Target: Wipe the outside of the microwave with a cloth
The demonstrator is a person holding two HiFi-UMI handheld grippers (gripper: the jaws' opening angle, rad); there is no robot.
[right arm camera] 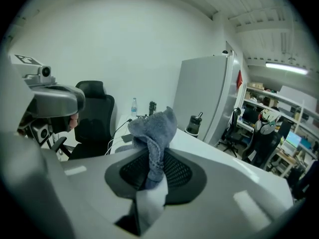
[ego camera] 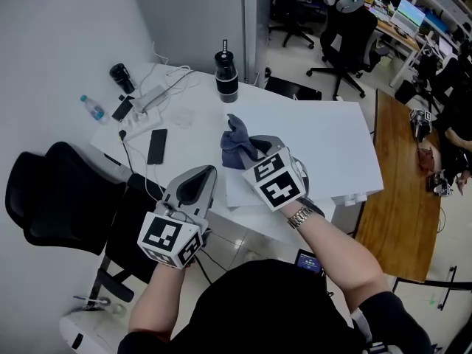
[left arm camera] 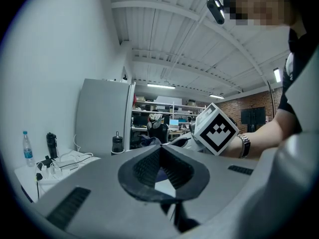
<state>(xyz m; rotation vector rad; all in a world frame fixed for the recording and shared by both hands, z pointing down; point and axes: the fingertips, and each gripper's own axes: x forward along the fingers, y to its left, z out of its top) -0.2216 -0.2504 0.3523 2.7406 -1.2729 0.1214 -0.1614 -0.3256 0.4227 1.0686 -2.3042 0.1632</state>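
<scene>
A blue-grey cloth (ego camera: 237, 144) bunches up over the near part of the white table (ego camera: 332, 139). My right gripper (ego camera: 256, 153) is shut on its near end. In the right gripper view the cloth (right arm camera: 153, 128) stands up from between the closed pads, and a white strip hangs below them. To the left, over the table's near edge, my left gripper (ego camera: 203, 174) is shut with nothing in it; its pads (left arm camera: 172, 166) meet at the tips. It points about level towards the right gripper's marker cube (left arm camera: 215, 128). No microwave shows in any view.
A black tumbler (ego camera: 226, 74) stands at the table's far edge beside a tall grey cabinet (right arm camera: 204, 93). A phone (ego camera: 156, 146), a power strip with cables (ego camera: 147, 100) and a water bottle (ego camera: 92, 108) lie at the left. A black chair (ego camera: 51, 198) stands left; a wooden desk (ego camera: 402, 198) at the right.
</scene>
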